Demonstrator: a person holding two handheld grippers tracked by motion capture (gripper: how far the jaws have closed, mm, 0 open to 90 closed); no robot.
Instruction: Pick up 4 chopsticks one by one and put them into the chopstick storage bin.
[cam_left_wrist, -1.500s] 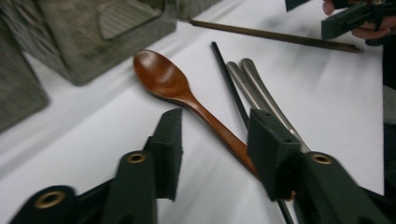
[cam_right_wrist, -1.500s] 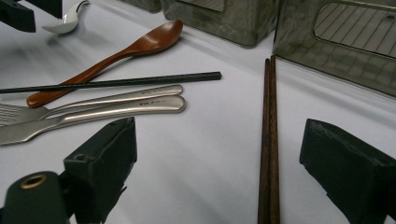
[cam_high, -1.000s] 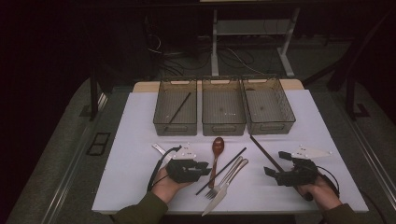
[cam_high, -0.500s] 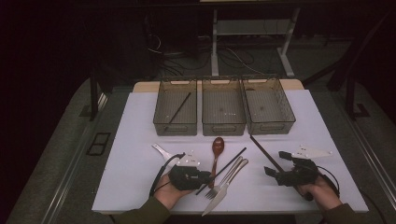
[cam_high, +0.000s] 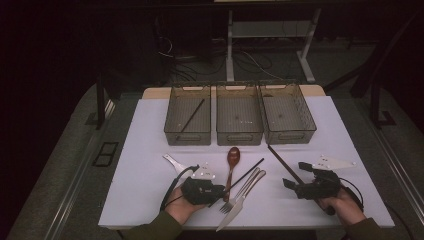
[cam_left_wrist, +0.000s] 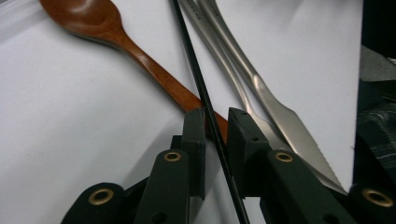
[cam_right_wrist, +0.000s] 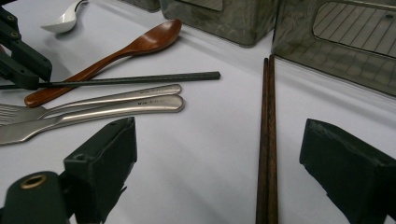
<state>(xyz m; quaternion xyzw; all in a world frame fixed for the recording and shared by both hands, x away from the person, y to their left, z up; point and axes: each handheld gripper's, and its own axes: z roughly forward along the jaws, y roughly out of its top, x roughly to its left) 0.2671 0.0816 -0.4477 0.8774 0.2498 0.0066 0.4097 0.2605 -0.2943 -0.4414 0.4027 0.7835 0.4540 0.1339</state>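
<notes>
Your left gripper (cam_left_wrist: 215, 128) narrowed around the black chopstick (cam_left_wrist: 196, 70), a slim gap still visible, chopstick lying across the wooden spoon (cam_left_wrist: 140, 51) handle, your right gripper (cam_right_wrist: 217, 158) spread wide beside the brown chopsticks (cam_right_wrist: 267, 140), three bins (cam_high: 239, 120) beyond.

Three mesh bins (cam_high: 239, 121) stand in a row; relative to them, one black chopstick (cam_high: 192, 116) lies inside the left bin. In front of the bins lie one wooden spoon (cam_high: 232, 156), one black chopstick (cam_high: 247, 172), one fork (cam_high: 239, 193), one knife (cam_high: 239, 203), one white spoon (cam_high: 172, 162) and one pair of brown chopsticks (cam_high: 283, 162).
</notes>
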